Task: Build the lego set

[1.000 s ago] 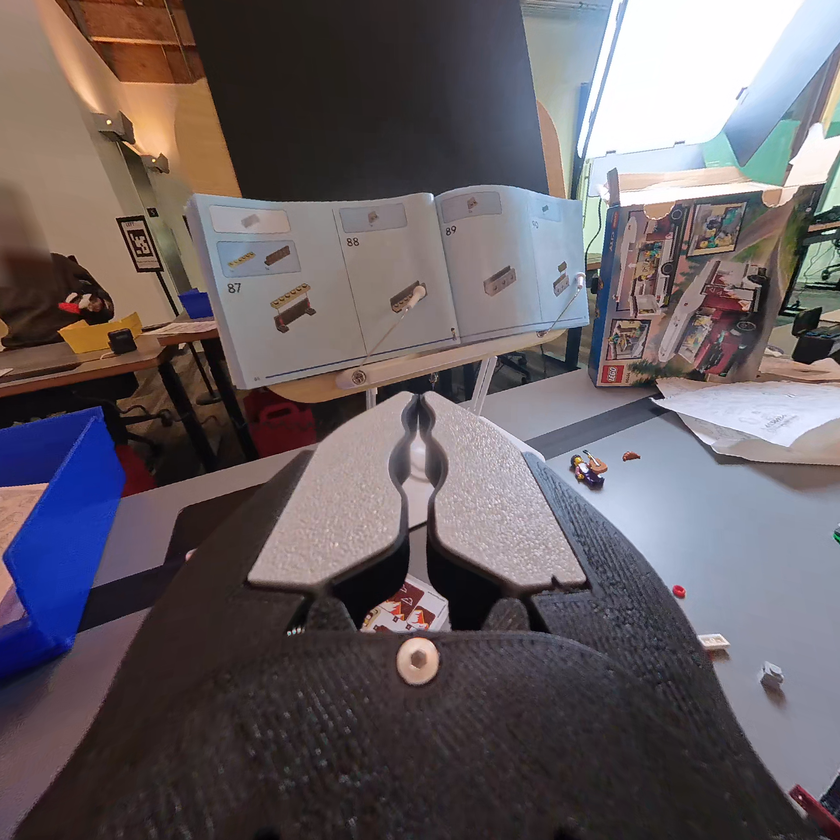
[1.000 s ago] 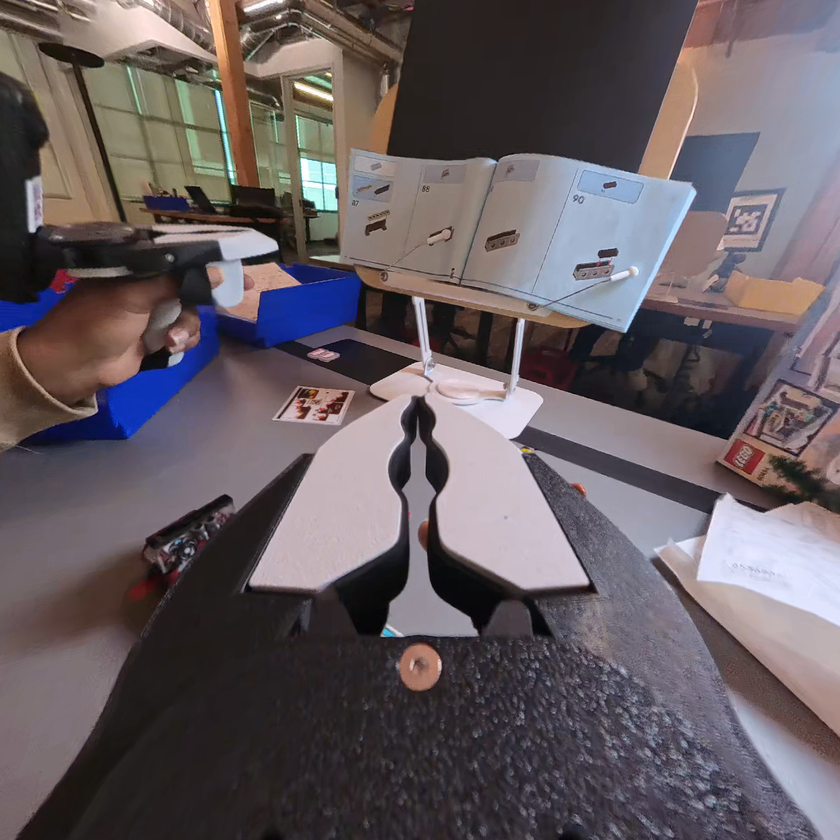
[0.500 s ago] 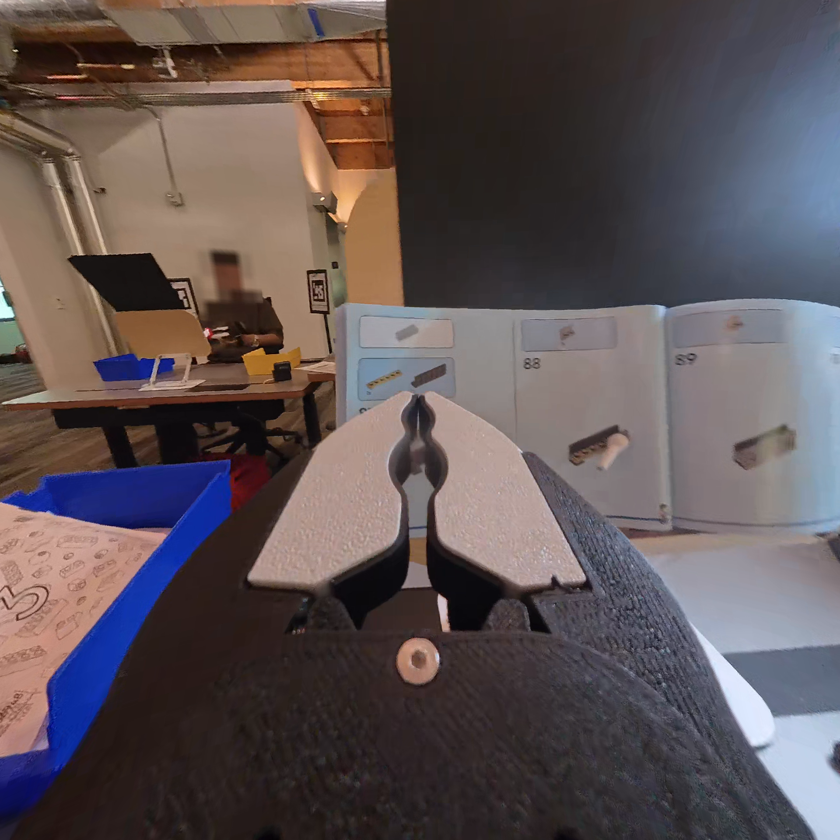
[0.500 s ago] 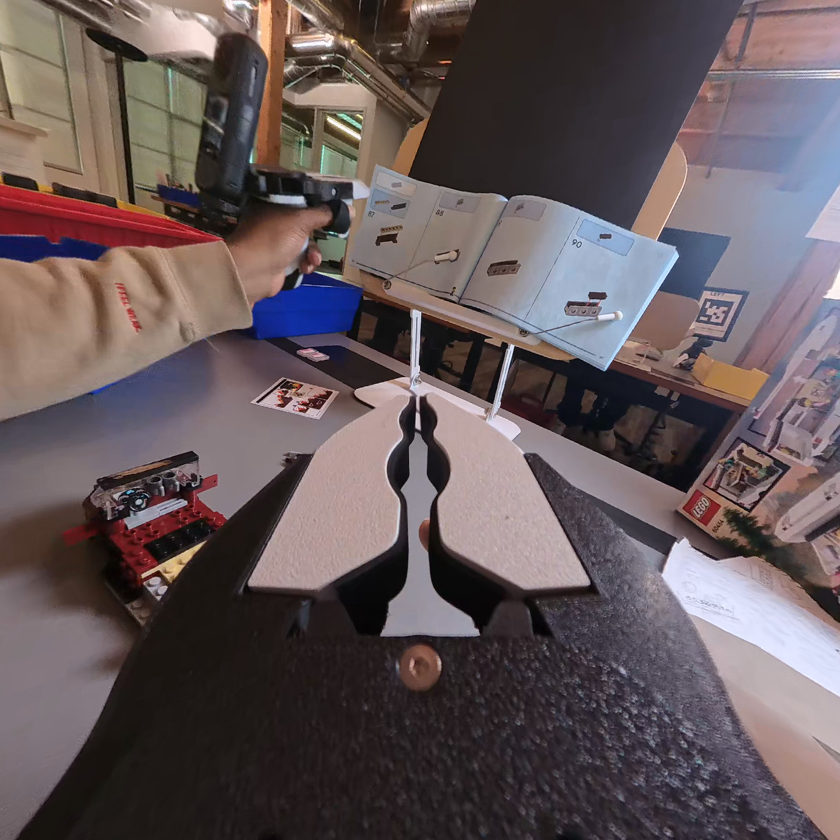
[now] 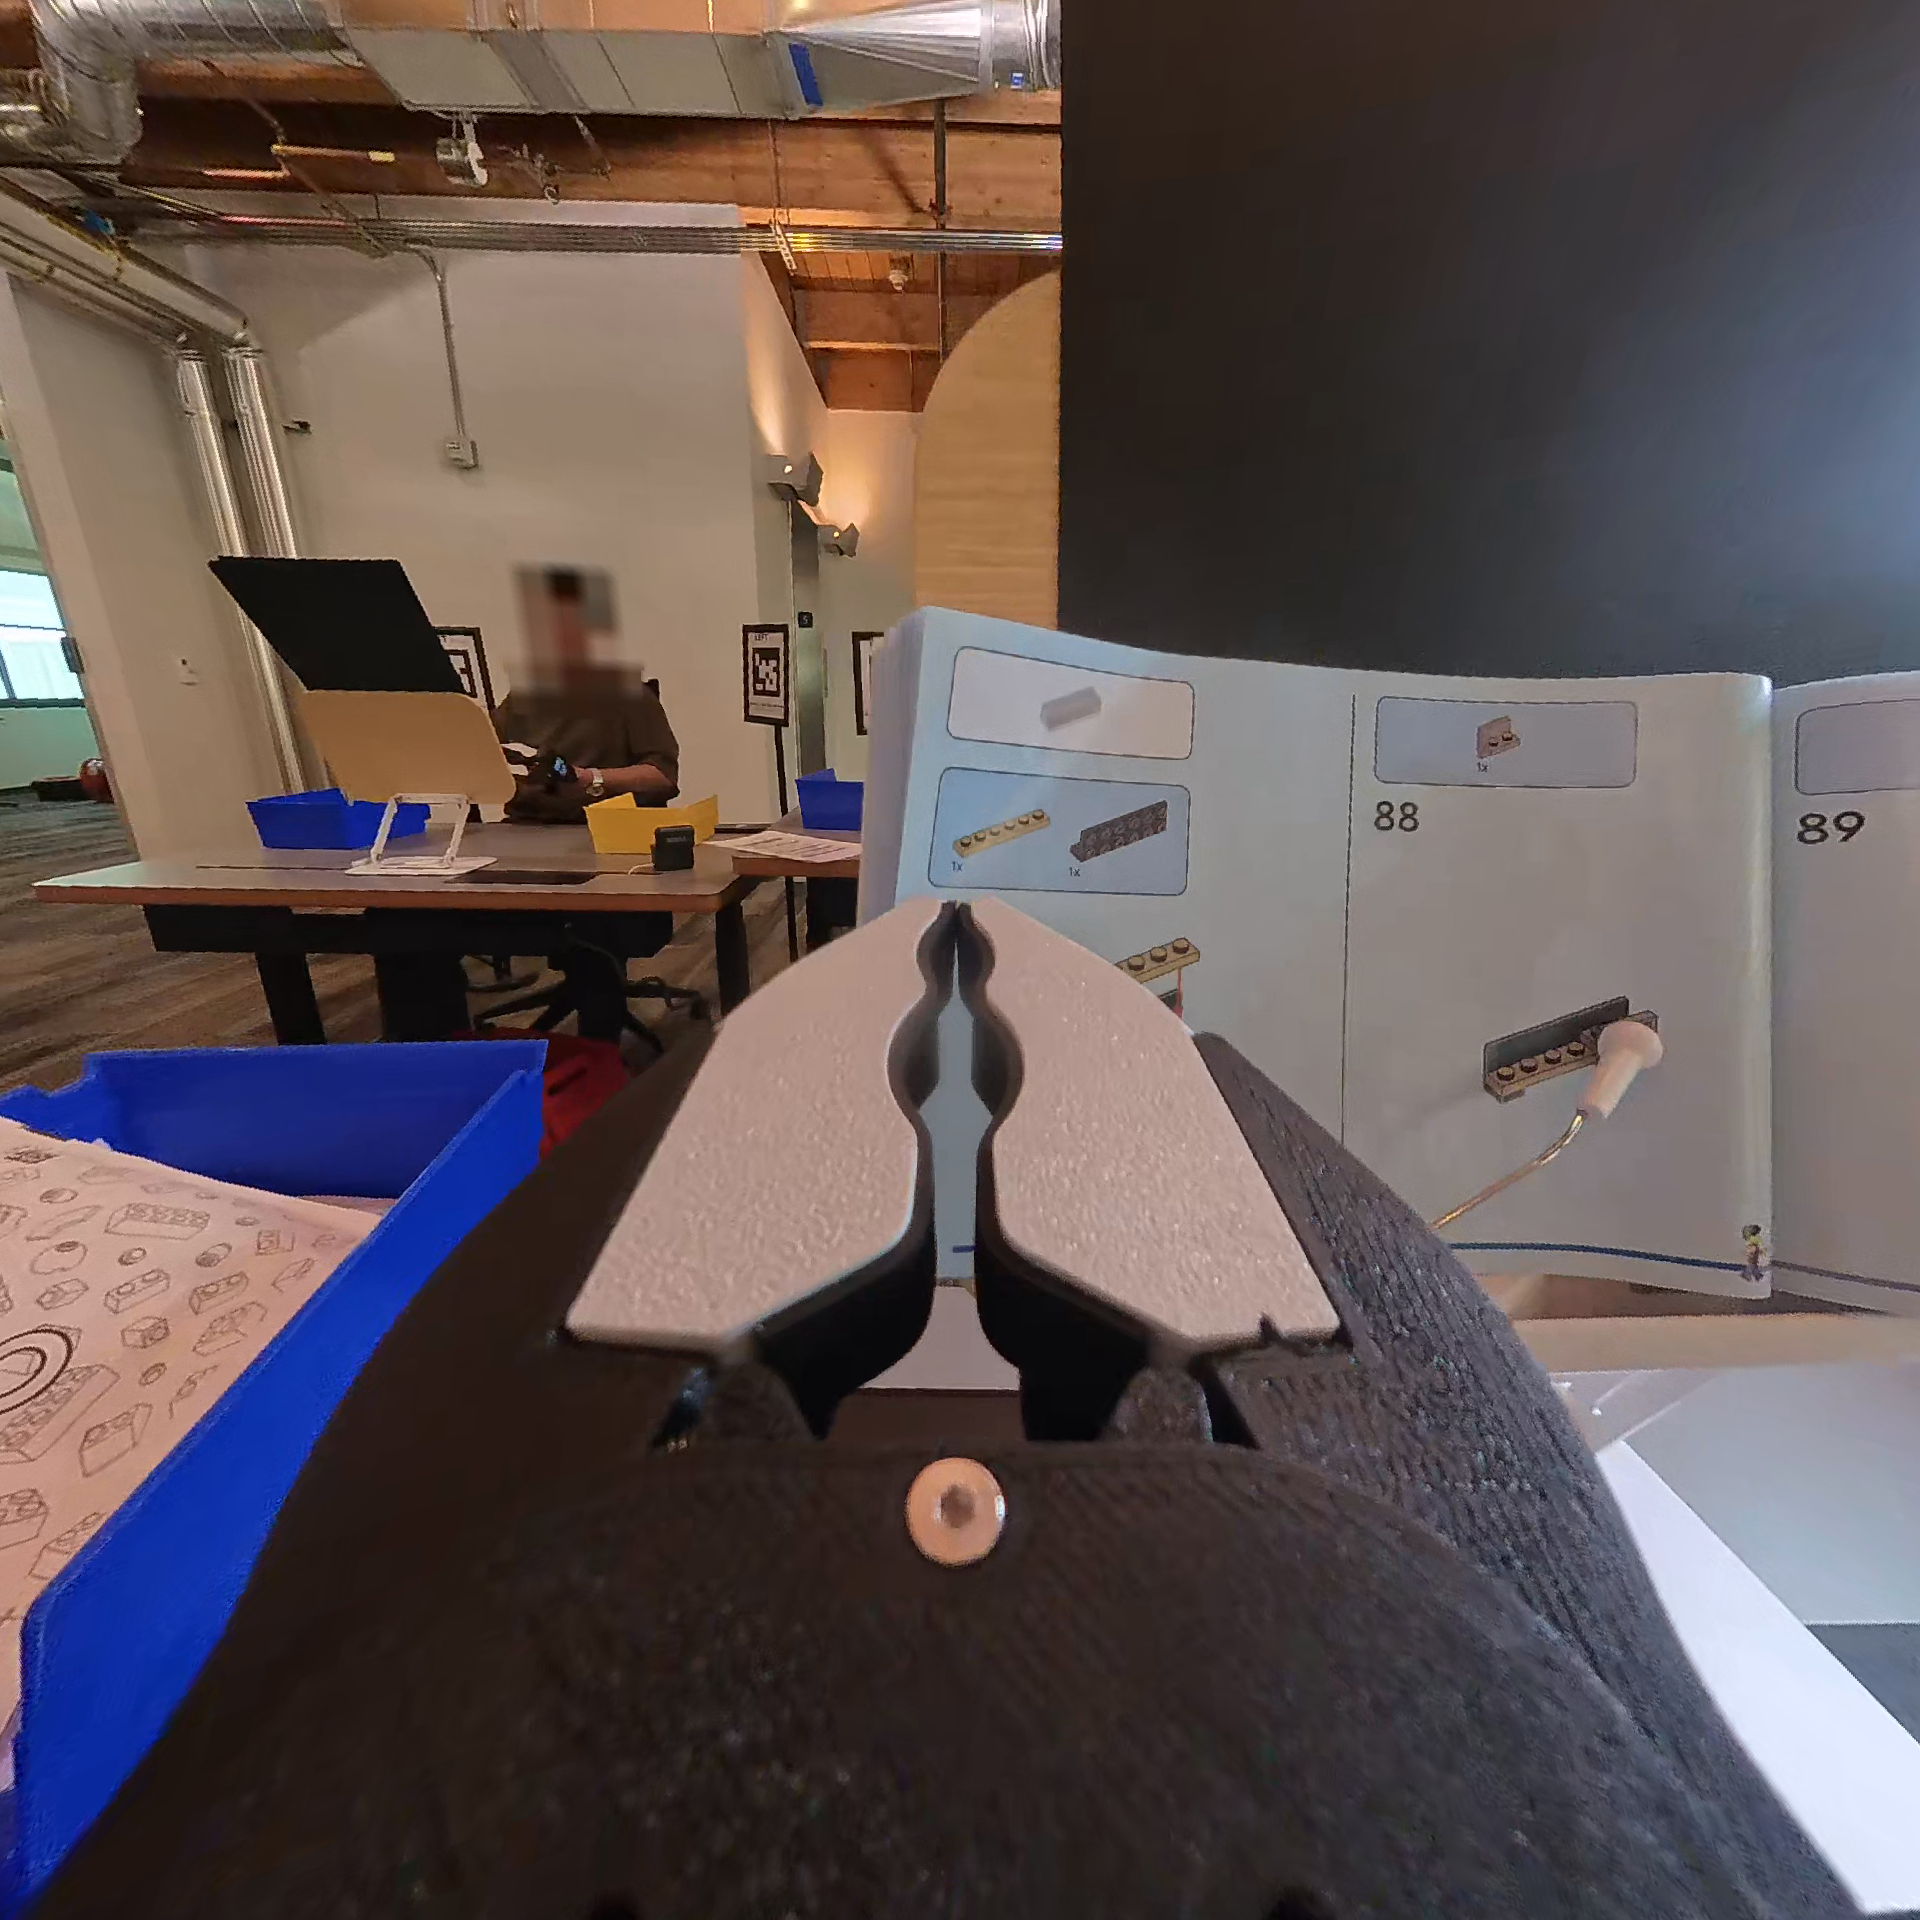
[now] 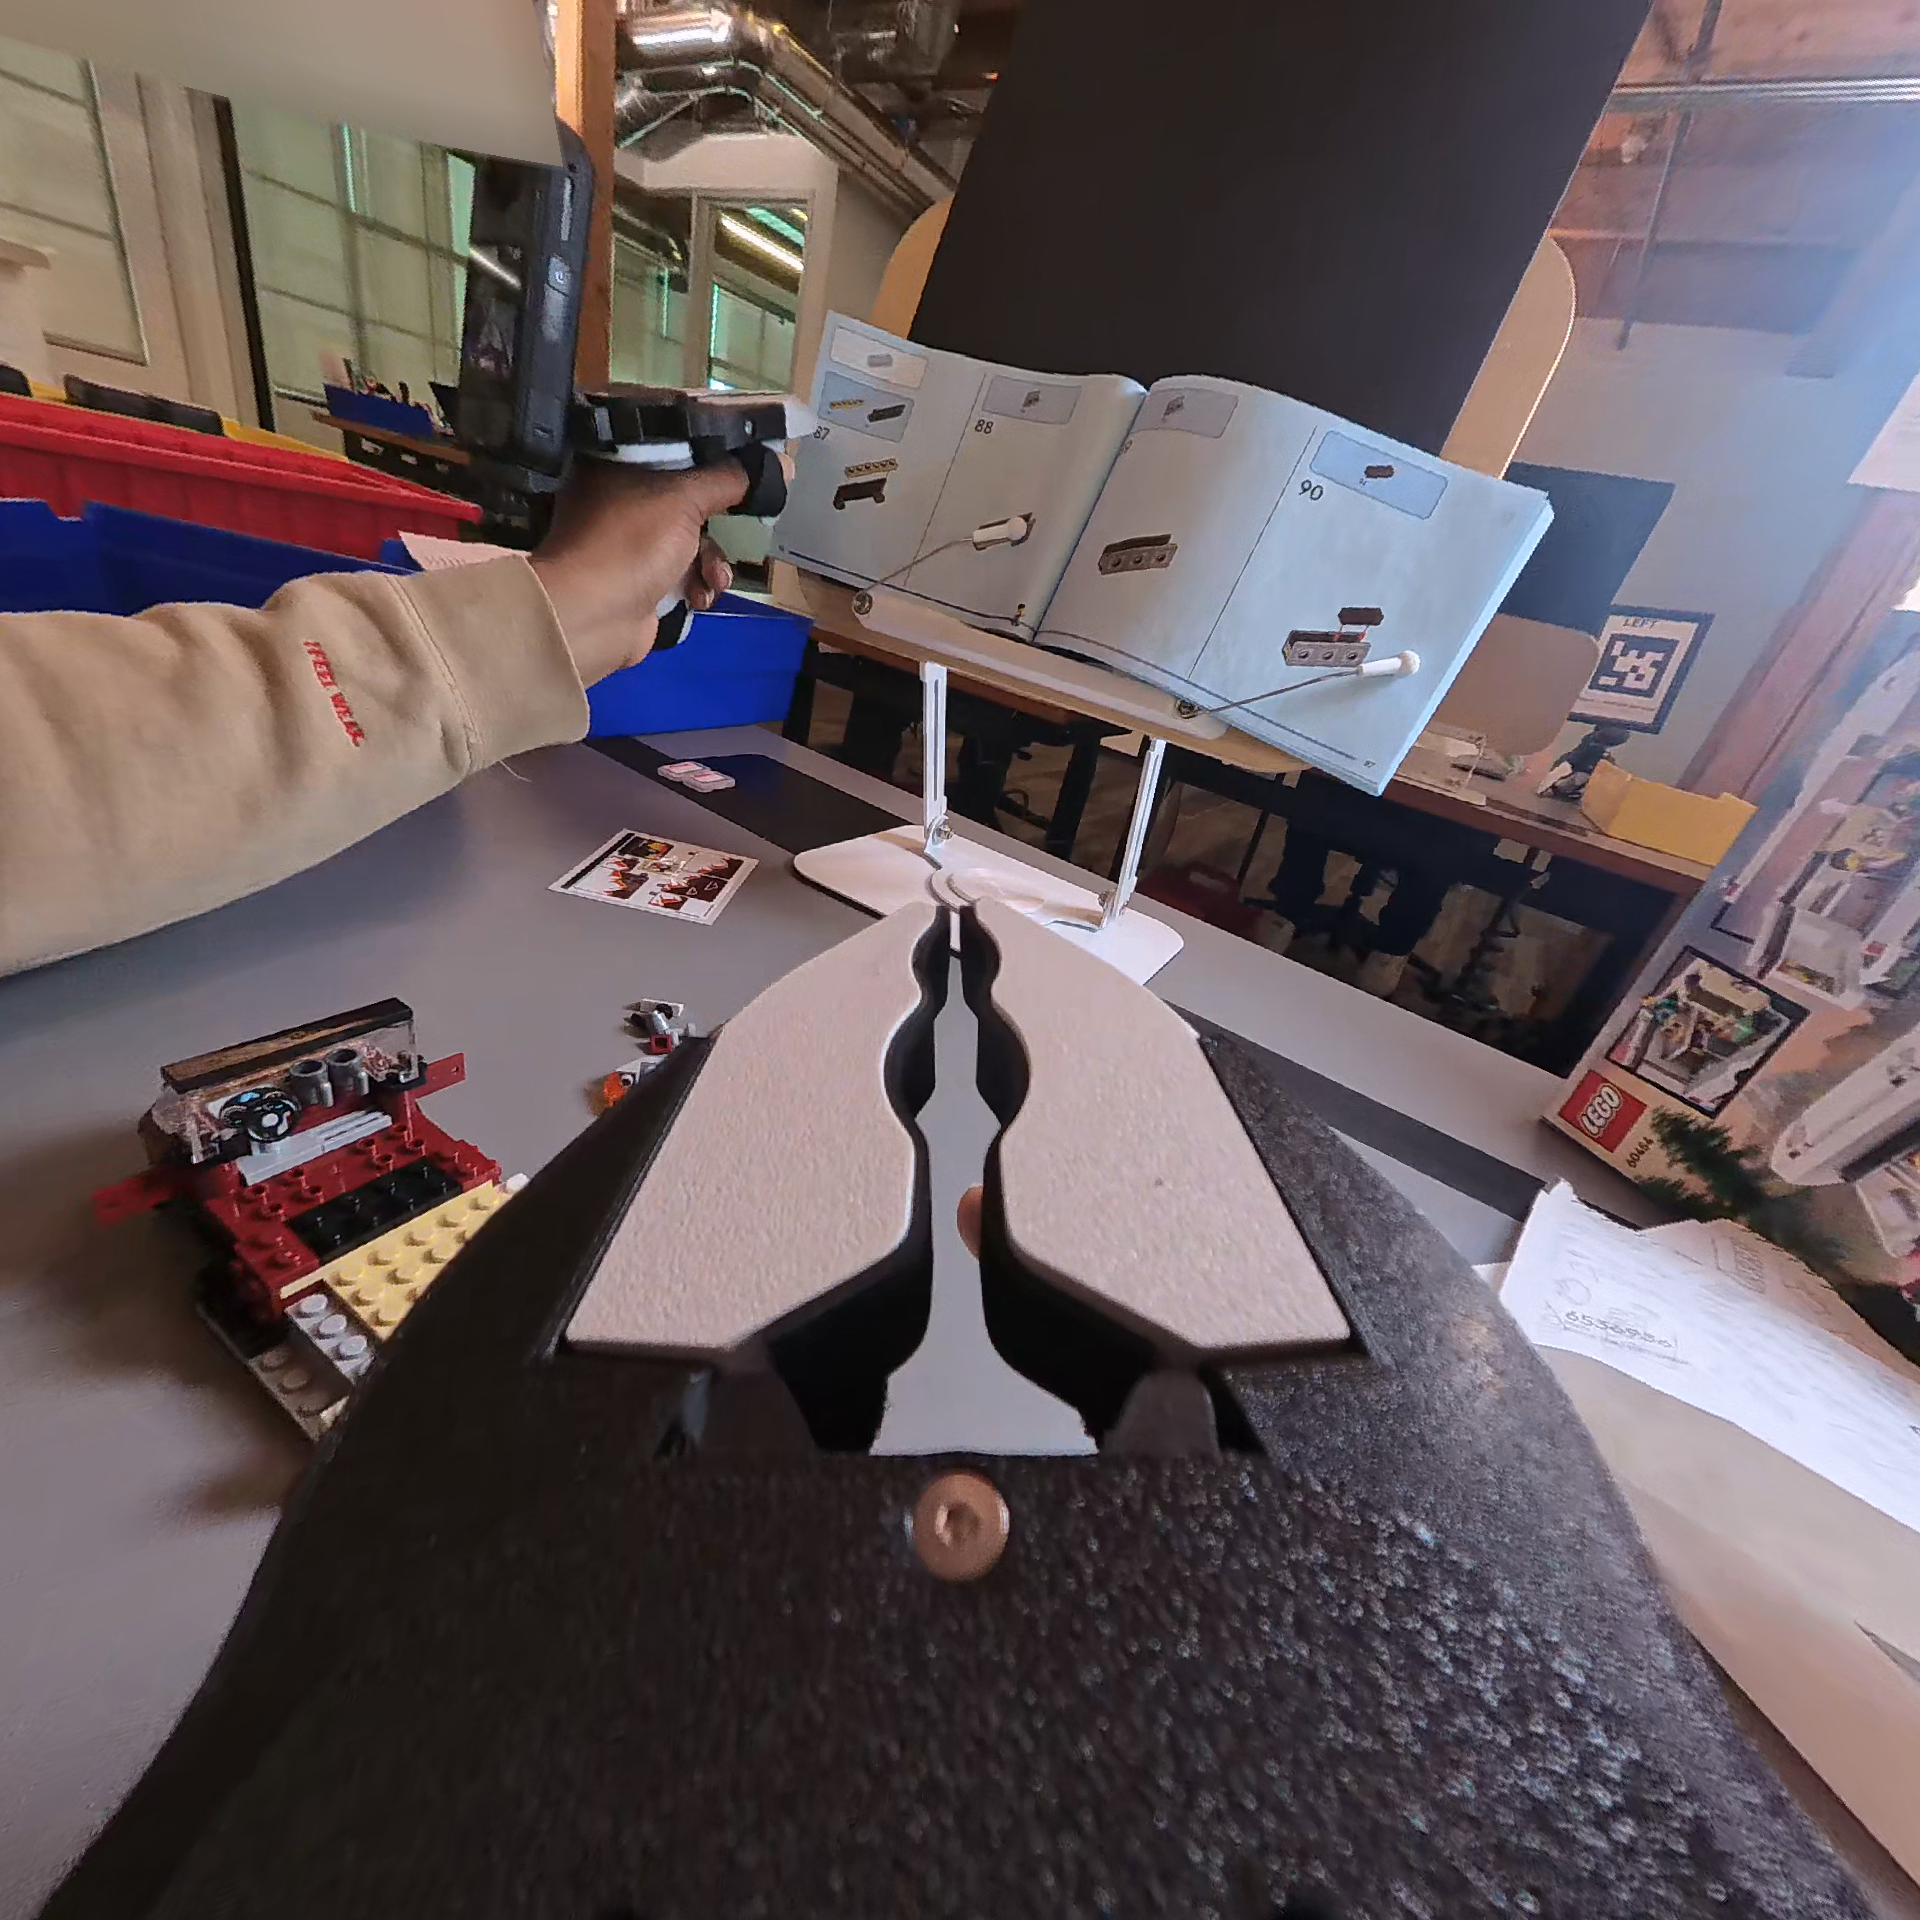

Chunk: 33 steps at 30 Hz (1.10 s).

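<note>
- Hovering up off the table, the left gripper [image 5: 954,914] has its tips pressed together on nothing, nose right at the left page of the open instruction booklet [image 5: 1309,935]
- Out at 9 o'clock in the right wrist view, that same left gripper [image 6: 774,426] shows in a hand [image 6: 634,561] with a beige sleeve [image 6: 260,748], its tip just beside the booklet's left edge; whether it touches the paper, cannot tell
- Booklet sits open on a white stand [image 6: 997,883], two wire arms with white tips lying across its pages
- Blue bin [image 5: 270,1143] at 8 o'clock of the left wrist view, a printed sheet [image 5: 125,1299] lying in it
- Right gripper [image 6: 954,920] low over the grey table [image 6: 416,956], tips all but closed, only a thin slit between them, nothing pinched
- Stand's base lies just beyond those tips, at 12 o'clock
- Red, black and tan brick model [image 6: 301,1174] at 9 o'clock of the right gripper, resting on the table
- A few loose small bricks [image 6: 655,1023] between the model and the gripper's left finger
- Sticker sheet [image 6: 655,875] at 11 o'clock, flat on the table
- Toy set box [image 6: 1766,1039] standing at 3 o'clock, crumpled white paper [image 6: 1704,1340] lying in front of it
- Person seated at a far desk [image 5: 416,883], at 10 o'clock in the left wrist view
</note>
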Motion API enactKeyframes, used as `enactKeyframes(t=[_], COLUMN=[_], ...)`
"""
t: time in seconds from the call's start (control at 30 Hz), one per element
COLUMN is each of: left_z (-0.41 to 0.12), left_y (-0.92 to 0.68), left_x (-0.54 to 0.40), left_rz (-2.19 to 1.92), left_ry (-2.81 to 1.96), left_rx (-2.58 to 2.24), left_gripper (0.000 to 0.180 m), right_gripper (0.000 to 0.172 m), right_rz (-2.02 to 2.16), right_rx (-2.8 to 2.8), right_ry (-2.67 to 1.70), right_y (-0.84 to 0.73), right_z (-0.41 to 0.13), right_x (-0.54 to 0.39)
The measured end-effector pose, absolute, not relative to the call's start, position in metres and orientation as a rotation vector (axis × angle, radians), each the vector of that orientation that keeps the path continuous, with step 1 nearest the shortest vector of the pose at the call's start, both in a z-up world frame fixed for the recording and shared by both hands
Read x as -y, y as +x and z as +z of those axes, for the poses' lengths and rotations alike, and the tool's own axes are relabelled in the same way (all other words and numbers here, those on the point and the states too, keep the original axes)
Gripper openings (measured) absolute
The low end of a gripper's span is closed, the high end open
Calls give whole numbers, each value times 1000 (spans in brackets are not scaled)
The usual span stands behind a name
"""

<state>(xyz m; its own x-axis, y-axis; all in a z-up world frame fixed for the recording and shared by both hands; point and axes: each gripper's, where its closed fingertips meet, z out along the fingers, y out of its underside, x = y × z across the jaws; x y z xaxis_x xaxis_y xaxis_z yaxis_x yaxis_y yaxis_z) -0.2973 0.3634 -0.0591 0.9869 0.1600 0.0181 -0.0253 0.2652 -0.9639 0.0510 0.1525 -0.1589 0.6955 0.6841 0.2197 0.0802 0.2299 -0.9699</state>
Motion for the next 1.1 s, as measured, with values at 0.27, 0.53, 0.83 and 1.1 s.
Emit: enactKeyframes(t=[0.27,0.53,0.83,1.1], left_z=[-57,-61,-69,-53], left_y=[-271,-258,-258,-234], left_x=[-366,-368,-369,-350], left_rz=[96,107,103,37], left_ry=[-1320,-1332,-1351,-1331], left_rx=[42,9,19,-19], left_gripper=[0,0,0,0], right_gripper=[4,5,6,8], right_rz=[469,481,475,459], right_rx=[682,683,685,663], right_ry=[-1293,-1298,-1298,-1298], right_y=[57,57,58,61], right_z=[-155,-155,-154,-152], right_x=[-155,-155,-154,-156])
